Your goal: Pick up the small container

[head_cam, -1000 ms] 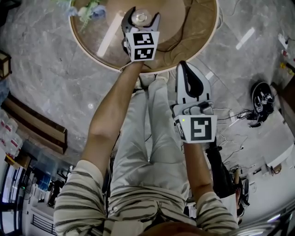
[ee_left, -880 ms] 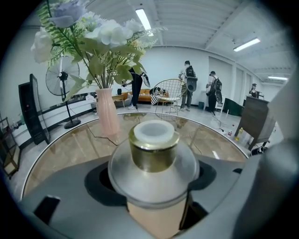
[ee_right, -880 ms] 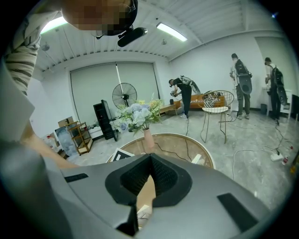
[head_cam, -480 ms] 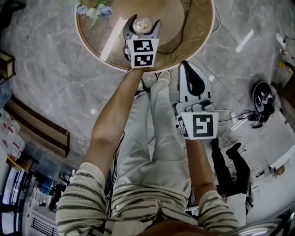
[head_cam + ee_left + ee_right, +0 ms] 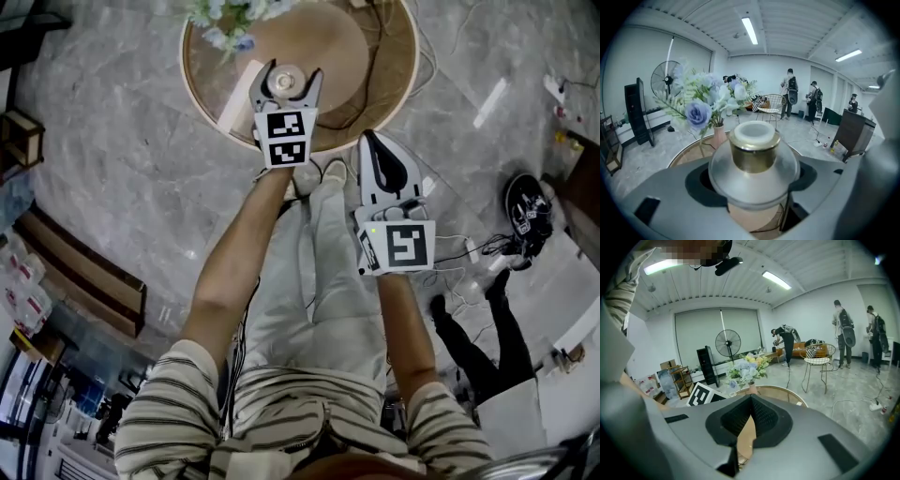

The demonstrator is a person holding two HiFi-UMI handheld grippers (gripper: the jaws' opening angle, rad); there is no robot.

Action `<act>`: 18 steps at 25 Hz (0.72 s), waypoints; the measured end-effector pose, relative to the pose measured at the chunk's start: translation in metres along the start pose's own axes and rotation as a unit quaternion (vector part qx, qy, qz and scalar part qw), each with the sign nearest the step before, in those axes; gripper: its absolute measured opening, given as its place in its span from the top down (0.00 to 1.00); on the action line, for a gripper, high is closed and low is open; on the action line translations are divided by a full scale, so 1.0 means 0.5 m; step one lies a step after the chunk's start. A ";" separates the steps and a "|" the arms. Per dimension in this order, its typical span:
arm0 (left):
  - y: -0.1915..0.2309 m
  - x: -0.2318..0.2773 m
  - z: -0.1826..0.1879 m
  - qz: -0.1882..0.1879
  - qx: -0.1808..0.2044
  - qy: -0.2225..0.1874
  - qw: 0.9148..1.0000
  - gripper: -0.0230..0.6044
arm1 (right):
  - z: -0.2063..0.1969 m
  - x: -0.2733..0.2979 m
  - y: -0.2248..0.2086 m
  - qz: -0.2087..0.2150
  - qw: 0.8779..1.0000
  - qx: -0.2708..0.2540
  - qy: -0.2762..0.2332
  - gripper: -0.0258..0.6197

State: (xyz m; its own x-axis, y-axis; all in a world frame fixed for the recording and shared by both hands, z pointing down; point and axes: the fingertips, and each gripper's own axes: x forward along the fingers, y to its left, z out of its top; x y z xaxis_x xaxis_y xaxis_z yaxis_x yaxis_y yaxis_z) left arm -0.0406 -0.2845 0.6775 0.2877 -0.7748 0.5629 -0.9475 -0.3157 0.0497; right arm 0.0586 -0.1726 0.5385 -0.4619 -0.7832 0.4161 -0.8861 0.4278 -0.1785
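The small container, a clear domed jar with a gold collar and a white cap, sits between the jaws of my left gripper. Both black pads press on its sides, and it is over the near part of the round wooden table. In the left gripper view it fills the gap of the left gripper, with the tabletop showing below it. My right gripper hangs lower, off the table's near edge and over the person's legs. The pads of the right gripper meet in a point with nothing between them.
A vase of blue and white flowers stands at the table's far left. Cables lie on the tabletop. The marble floor surrounds the table. A standing fan, a wire chair and several people are farther off.
The head view has shifted, so the table and left gripper sit farther right and lower in frame. The container stays between the left jaws. The right gripper stays where it was beside the legs.
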 end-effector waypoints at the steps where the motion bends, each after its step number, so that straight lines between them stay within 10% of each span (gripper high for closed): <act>1: 0.000 -0.017 0.012 0.001 -0.002 -0.002 1.000 0.44 | 0.010 -0.007 0.004 -0.001 1.000 0.000 -0.003 0.95; 18: -0.001 -0.316 0.217 -0.009 -0.001 -0.030 0.999 0.44 | 0.176 -0.117 0.108 -0.002 0.999 -0.006 -0.035 0.95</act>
State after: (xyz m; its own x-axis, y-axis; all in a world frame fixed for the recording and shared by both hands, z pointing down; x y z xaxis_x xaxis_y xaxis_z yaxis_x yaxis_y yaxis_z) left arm -0.0703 -0.2211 0.4988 0.3130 -0.8008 0.5107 -0.9423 -0.3290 0.0617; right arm 0.0342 -0.1435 0.4262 -0.4605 -0.8140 0.3540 -0.8875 0.4301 -0.1655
